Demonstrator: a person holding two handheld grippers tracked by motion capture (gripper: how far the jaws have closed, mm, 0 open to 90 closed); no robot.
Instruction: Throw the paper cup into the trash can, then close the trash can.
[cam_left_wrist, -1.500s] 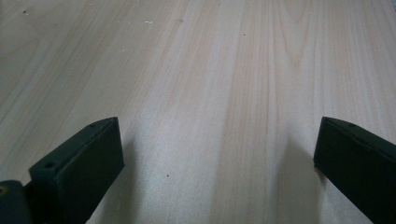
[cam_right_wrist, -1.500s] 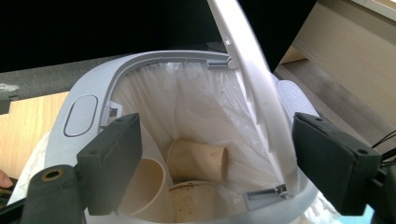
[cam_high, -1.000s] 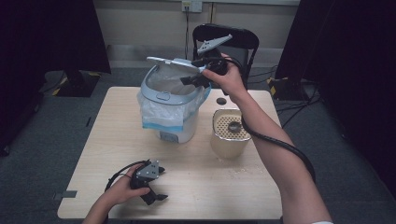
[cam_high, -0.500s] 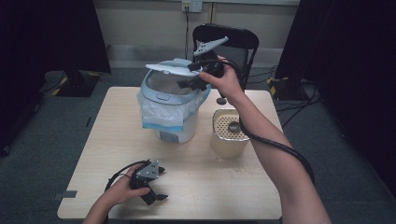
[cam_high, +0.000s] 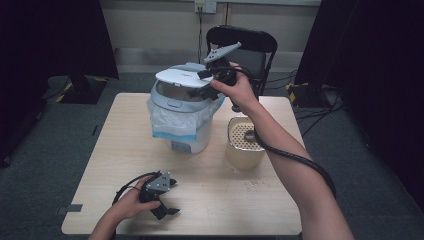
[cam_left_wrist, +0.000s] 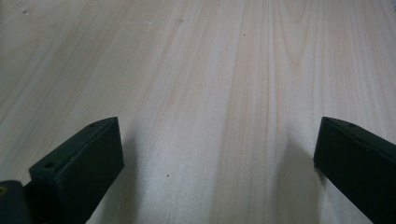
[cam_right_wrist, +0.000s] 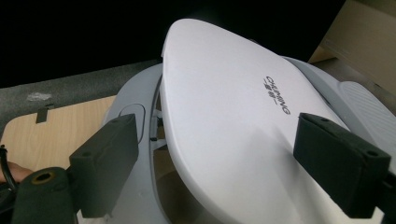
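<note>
Presently, lid (cam_high: 184, 78): part-closed on cooker (cam_high: 181, 112), under right gripper (cam_high: 207, 74), jaws wide, empty.
Left gripper (cam_high: 161, 200): wide, idle.
Remaining: press lid shut.

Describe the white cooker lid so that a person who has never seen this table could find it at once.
Start at the light wooden table; near its far edge stands a white rice cooker wrapped in clear plastic. Its smooth white plastic lid sits half raised on top. Unlike the open beige perforated pot beside it, it carries small grey lettering.

Light wooden table (cam_high: 100, 165) with white rice cooker (cam_high: 182, 117), beige perforated-top container (cam_high: 245, 145), left gripper (cam_high: 162, 202).
</note>
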